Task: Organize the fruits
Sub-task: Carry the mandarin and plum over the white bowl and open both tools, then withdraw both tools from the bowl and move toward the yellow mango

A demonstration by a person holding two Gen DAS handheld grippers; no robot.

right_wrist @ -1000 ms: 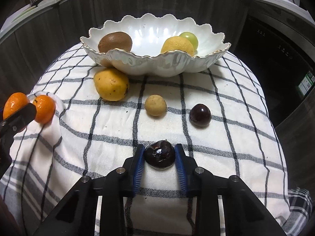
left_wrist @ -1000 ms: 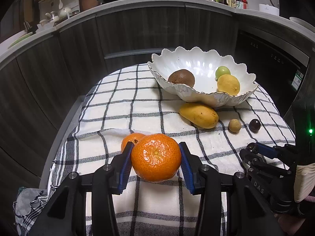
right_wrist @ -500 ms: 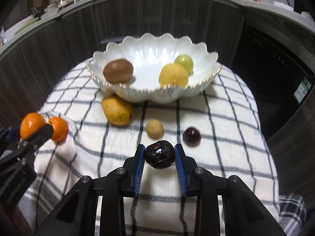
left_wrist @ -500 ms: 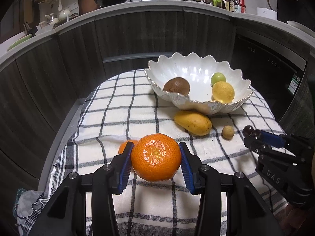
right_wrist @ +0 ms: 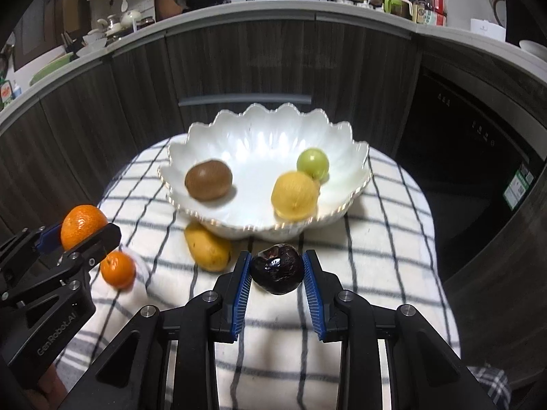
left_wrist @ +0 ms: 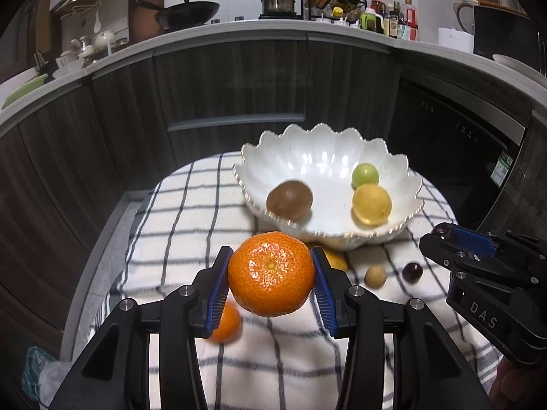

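2 fruits are off the checked cloth (left_wrist: 191, 218): a dimpled, glossy orange (left_wrist: 271, 274) pinched between the ribbed blue pads of the left gripper (left_wrist: 271, 282), and a dark, wrinkled, shiny fruit (right_wrist: 277, 269) clamped in the right gripper (right_wrist: 277, 282). Beyond both, the white scalloped bowl (right_wrist: 263, 130) holds 3 fruits: a fuzzy brown kiwi (right_wrist: 208, 184), a yellow lemon (right_wrist: 294, 194) and a smooth green fruit (right_wrist: 312, 164).
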